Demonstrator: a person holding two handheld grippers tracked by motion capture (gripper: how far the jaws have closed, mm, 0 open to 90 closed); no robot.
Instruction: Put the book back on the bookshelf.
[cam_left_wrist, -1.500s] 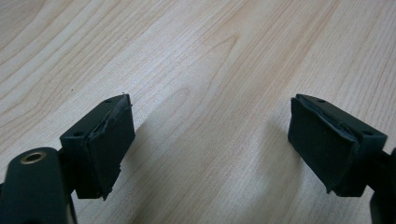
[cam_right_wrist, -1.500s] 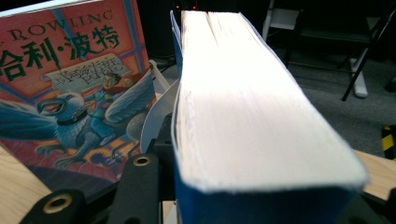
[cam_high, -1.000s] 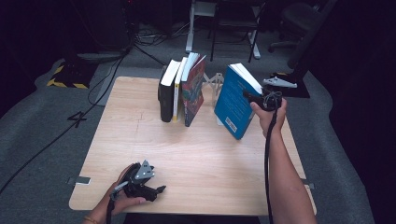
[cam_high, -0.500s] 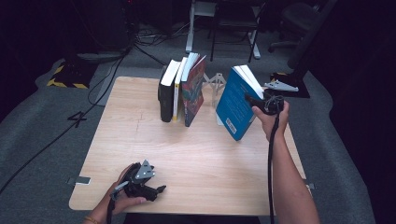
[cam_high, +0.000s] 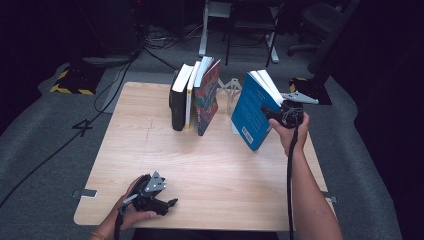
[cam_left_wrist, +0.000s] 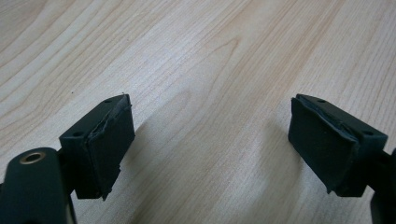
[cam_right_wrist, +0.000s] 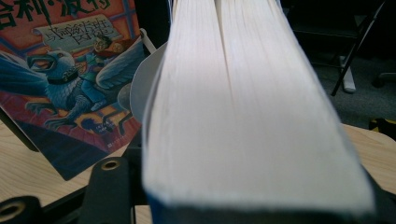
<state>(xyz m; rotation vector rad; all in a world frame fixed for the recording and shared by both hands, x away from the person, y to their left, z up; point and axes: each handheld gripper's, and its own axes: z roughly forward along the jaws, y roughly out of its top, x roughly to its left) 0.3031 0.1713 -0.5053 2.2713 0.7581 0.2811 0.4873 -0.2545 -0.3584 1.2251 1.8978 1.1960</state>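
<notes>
High view: the left tongs are resting low on the wooden worktop at its near left edge, held in the person's left hand. In the left gripper view their jaws are standing wide apart, released, with bare wood grain lying between them. Well ahead of these tongs, a row of upright books is leaning together: a black one, a yellow-spined one, and an illustrated novel with a winged creature on its cover. A white bookend is standing between that row and the right tongs. The right tongs are clenching a blue book, holding it tilted above the worktop, its cover facing the row. In the right gripper view the blue book's page block is rising straight out from between the jaws, with the illustrated novel off to their left.
</notes>
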